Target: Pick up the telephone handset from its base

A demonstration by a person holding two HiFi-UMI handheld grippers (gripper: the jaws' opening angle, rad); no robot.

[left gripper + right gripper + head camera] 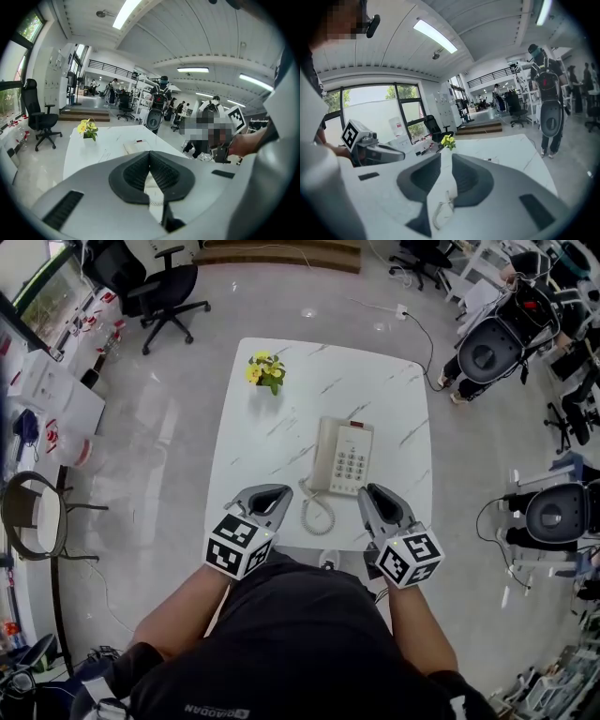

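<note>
A cream telephone [343, 457] lies in the middle of the white marble table [272, 432], its handset [320, 457] resting along the left side of the base. The coiled cord [317, 513] loops toward the near edge. My left gripper [279, 493] hovers at the near edge, left of the cord, with its jaws shut and empty [150, 153]. My right gripper [372, 493] hovers just short of the phone's near right corner. Its jaws stand a little apart with nothing between them [446, 157]; through the gap I see the cord [440, 208].
A small pot of yellow flowers [265, 371] stands at the table's far left corner. A black office chair [161, 289] is beyond the table, a round chair [36, 517] to the left, and machines with cables [553, 512] to the right.
</note>
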